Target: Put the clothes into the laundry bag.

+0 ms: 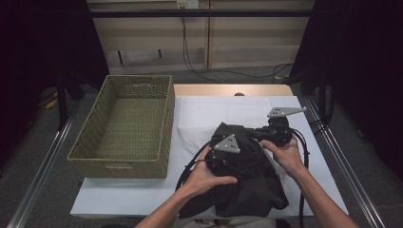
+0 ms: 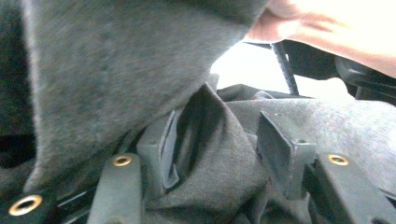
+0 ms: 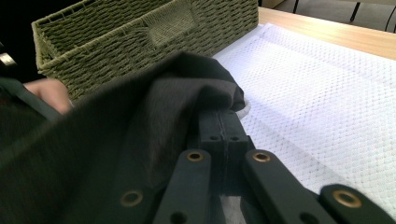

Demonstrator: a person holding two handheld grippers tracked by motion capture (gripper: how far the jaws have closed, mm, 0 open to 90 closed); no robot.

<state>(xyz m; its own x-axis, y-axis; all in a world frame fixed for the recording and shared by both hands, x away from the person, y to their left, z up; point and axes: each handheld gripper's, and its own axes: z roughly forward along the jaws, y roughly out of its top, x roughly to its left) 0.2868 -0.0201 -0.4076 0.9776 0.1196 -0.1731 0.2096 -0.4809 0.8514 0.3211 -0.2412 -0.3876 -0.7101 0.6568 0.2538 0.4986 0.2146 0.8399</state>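
Dark cloth point(image 3: 140, 140) beside woven basket point(image 3: 140, 32).

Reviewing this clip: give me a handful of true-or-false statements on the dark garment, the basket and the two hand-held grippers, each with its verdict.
1. The woven basket has clothes in it. False: its inside is bare.
2. The dark garment lies on the white cloth, right of the basket. True.
3. The right hand-held gripper has its jaws closed together on an edge of the garment. True.
4. The left hand-held gripper has its jaws pressed together. False: they stand apart, with garment fabric bunched between them.
5. The garment hangs over the basket's rim. False: it is apart from the basket.
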